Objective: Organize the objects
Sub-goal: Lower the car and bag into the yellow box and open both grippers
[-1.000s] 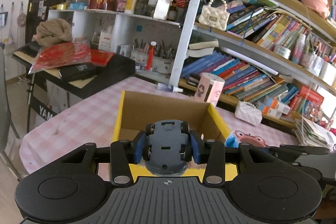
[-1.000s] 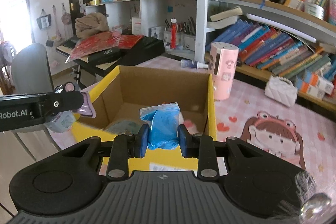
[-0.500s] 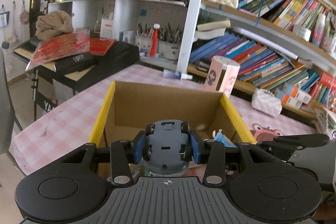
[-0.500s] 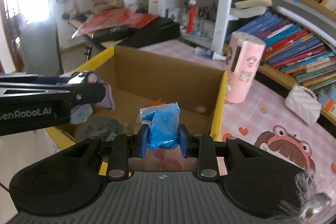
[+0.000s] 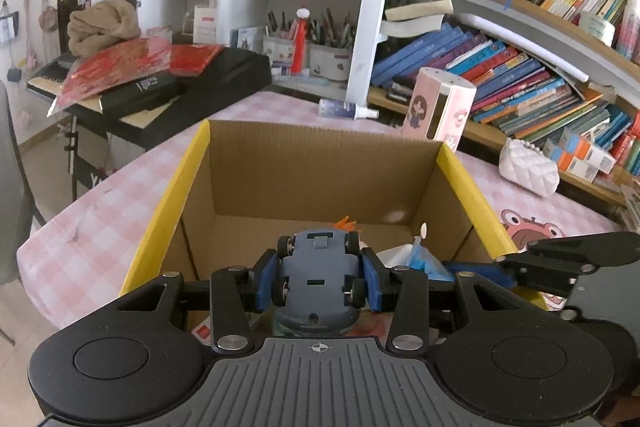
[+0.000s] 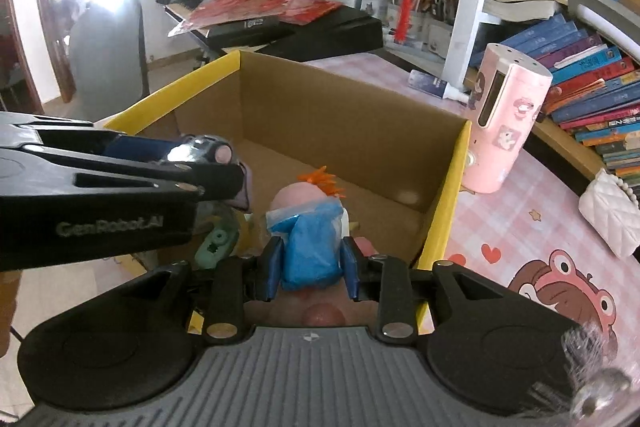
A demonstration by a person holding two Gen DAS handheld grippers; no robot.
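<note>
My left gripper (image 5: 318, 277) is shut on a grey toy car (image 5: 318, 273), its underside up, held over the near part of an open cardboard box with yellow rims (image 5: 316, 167). My right gripper (image 6: 310, 263) is shut on a small plastic bag of blue stuff (image 6: 310, 247), also over the box (image 6: 352, 107). Inside the box lie a pink doll with orange hair (image 6: 306, 193) and a green toy (image 6: 216, 245). The left gripper reaches in from the left in the right wrist view (image 6: 224, 163); the right gripper shows at the right in the left wrist view (image 5: 480, 269).
The box stands on a pink checked tablecloth (image 5: 92, 227). A pink cartoon cylinder (image 6: 504, 123) stands right behind the box, a white quilted purse (image 6: 612, 215) farther right, a small spray bottle (image 5: 346, 109) behind. Bookshelves (image 5: 520, 67) and a keyboard with red packets (image 5: 140, 75) line the back.
Both grippers have moved forward and down, over the box opening, each still holding its object. The doll and green toy inside the box have come into view.
</note>
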